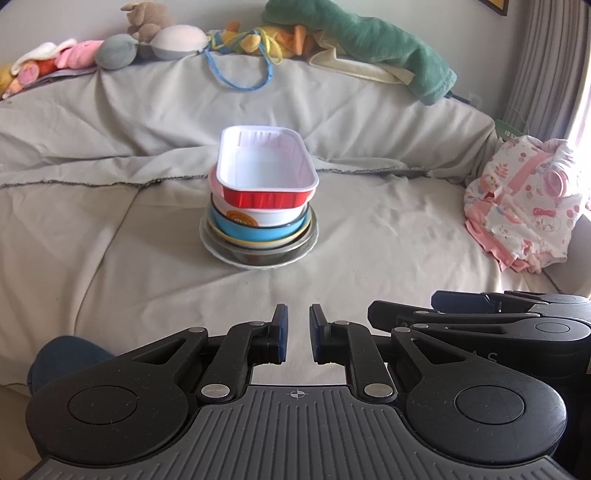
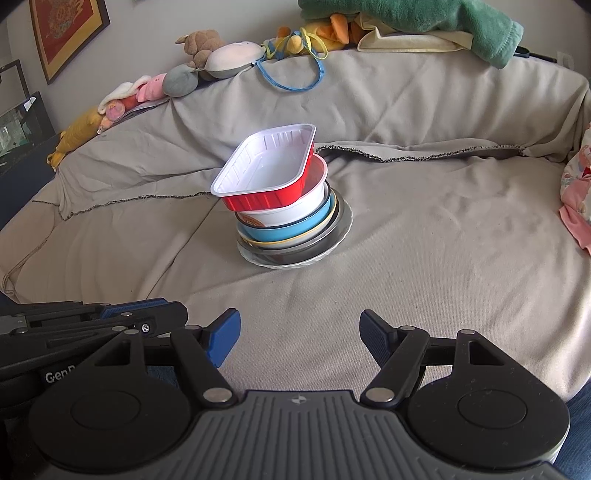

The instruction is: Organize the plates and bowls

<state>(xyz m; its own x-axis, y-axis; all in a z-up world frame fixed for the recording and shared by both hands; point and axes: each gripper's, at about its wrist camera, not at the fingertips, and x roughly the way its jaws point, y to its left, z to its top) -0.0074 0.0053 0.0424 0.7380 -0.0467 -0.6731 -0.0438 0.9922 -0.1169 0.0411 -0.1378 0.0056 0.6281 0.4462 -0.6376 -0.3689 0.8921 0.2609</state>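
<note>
One stack of dishes stands on the grey-covered sofa seat. A red tray [image 1: 266, 173] [image 2: 267, 173] with a white inside sits tilted on top. Under it come a white bowl [image 1: 255, 216] [image 2: 284, 212], a blue bowl [image 1: 236, 230] [image 2: 280, 232], a metal dish [image 1: 295, 245] [image 2: 341, 218] and a white plate [image 1: 229, 254] [image 2: 258, 260] at the bottom. My left gripper [image 1: 296, 334] is well short of the stack, shut with nothing between its blue pads. My right gripper [image 2: 299, 339] hangs beside it at the same distance, open and holding nothing.
Soft toys [image 1: 110, 50] [image 2: 177, 79] and a green towel [image 1: 369, 44] [image 2: 424, 22] line the sofa back. Pink patterned cloth [image 1: 524, 199] [image 2: 576, 199] lies at the right end of the seat. A blue-clad knee [image 1: 66, 363] shows at the lower left.
</note>
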